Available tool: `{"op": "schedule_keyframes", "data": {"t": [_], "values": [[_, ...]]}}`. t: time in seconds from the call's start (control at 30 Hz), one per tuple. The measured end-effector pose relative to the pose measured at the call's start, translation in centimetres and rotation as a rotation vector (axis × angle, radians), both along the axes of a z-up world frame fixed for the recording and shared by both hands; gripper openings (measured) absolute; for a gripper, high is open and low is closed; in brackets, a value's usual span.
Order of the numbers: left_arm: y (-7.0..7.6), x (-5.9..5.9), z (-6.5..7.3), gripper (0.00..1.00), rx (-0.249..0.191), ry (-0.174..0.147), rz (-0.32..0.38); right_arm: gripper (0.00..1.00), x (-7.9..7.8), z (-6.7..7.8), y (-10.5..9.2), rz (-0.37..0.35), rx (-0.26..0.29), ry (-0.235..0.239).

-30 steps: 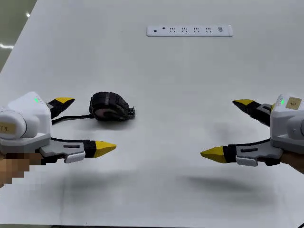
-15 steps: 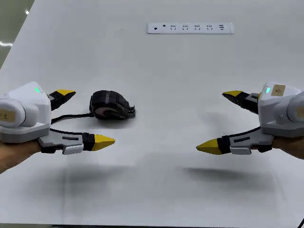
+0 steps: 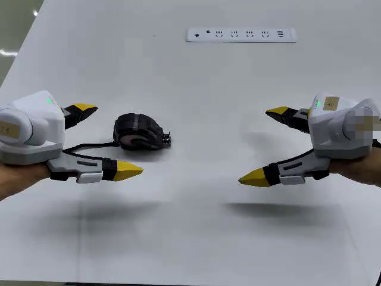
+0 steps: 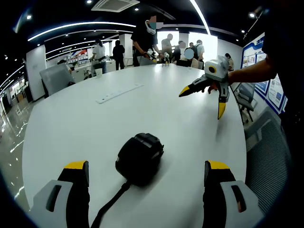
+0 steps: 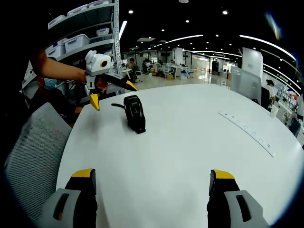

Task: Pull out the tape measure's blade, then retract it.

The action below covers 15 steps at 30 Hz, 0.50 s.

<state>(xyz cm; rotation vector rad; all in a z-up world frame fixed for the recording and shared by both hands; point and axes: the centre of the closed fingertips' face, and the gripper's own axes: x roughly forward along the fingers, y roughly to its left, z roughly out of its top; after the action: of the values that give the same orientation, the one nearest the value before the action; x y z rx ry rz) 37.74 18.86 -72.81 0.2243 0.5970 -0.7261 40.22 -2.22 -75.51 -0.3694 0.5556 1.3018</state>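
left gripper (image 3: 111, 139): jaws spread wide, empty | right gripper (image 3: 260, 145): jaws spread wide, empty | tape measure (image 3: 138, 132): on white table (image 3: 196, 226), just ahead of left jaws' gap, untouched, strap trailing back between them; well apart from right gripper

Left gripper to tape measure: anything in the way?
Nothing visible. The left gripper points its open jaws at the tape measure across bare table. Only the black strap of the tape measure itself lies toward the jaws. The power strip lies far beyond, and the right gripper is off to the side, open.
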Motion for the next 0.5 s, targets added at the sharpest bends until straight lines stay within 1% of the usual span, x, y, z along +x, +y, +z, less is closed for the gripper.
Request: {"op": "schedule_keyframes", "data": {"t": [0.1, 0.17, 0.23, 0.43, 0.5], "values": [[0.0, 0.3, -0.1, 0.99, 0.008, 0.003, -0.015, 0.99, 0.2, -0.1, 0.5, 0.019, -0.003, 0.001], [0.0, 0.3, -0.4, 0.99, 0.015, 0.014, -0.032, 0.99, 0.4, -0.1, 0.8, 0.032, -0.002, -0.001], [-0.1, 0.3, -0.5, 0.99, 0.022, 0.018, -0.044, 0.99, 0.6, -0.1, 1.1, 0.045, -0.001, -0.008], [-0.1, 0.7, -0.9, 0.99, 0.051, 0.033, -0.086, 0.99, 0.9, -0.3, 2.1, 0.083, -0.007, -0.006], [-0.1, 0.8, -1.0, 0.98, 0.055, 0.038, -0.100, 0.99, 1.0, -0.4, 2.4, 0.093, -0.005, -0.003]]}}
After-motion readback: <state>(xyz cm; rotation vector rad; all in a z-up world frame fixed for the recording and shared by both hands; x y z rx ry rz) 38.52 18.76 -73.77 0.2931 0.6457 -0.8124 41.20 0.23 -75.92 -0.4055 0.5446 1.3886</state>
